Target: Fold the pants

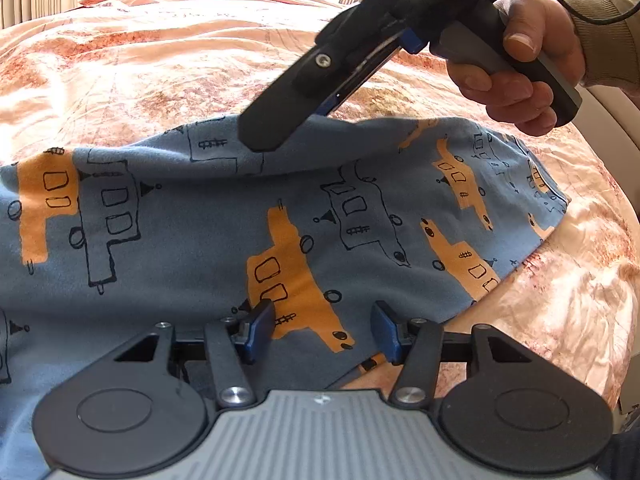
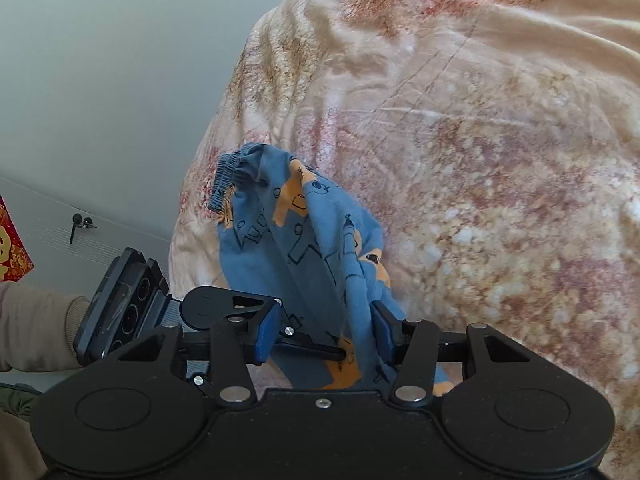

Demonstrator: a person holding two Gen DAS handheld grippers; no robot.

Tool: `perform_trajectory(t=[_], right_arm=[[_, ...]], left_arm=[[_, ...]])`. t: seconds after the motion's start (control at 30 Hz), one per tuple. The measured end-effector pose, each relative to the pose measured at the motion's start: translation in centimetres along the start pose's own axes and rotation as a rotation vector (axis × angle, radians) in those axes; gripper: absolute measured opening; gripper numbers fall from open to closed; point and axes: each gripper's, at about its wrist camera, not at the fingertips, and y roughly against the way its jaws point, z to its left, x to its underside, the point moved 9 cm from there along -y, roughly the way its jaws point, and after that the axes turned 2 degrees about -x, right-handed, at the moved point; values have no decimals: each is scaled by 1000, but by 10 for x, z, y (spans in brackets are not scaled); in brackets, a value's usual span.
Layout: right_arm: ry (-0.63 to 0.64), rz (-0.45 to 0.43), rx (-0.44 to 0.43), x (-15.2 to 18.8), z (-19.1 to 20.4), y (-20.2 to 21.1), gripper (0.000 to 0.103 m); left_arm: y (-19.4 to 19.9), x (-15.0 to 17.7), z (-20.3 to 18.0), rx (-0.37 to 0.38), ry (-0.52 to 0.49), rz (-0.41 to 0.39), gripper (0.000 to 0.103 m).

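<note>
Left wrist view: pants (image 1: 224,220) are lying on the bed (image 1: 120,64), near its right edge, with open bedspread beyond. Left tool (image 1: 323,330) is hovering released above the fabric. Right tool (image 2: 323,332) is standing parted, a raised fold draped against one finger (image 2: 385,334); grip cannot be confirmed. Grey wall (image 2: 100,80) is bordering the bed.

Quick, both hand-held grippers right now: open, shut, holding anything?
Left hand-held gripper: open, jaws apart over the pants, gripping nothing.
Right hand-held gripper: open; a fold of pants lies between the jaws, not clamped.
</note>
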Motion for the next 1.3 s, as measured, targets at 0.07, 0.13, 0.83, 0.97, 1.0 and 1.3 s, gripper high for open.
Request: perform_trajectory(t=[0.07,0.13,0.83,0.97,1.0,1.3], right_arm=[[23,-34,-7,-4,13,-2,54],[54,-69,12,-6,22,1,58],[231,34,164,34,37,13,65],[205,14,161,29,31,2,66],[184,11,149,26,27,-3,66],[-219,-128,-122,-14,-9,-36,73]], left_arm=[[0,0,0,0,3,-2,59],[0,0,0,2,5,-4,60],[-1,0,-3,10,-2,-4,66],[-2,1,-3,11,-6,-7,67],[-2,1,-3,11,-6,-7,67],[-1,3,-1,18,9,-21,69]])
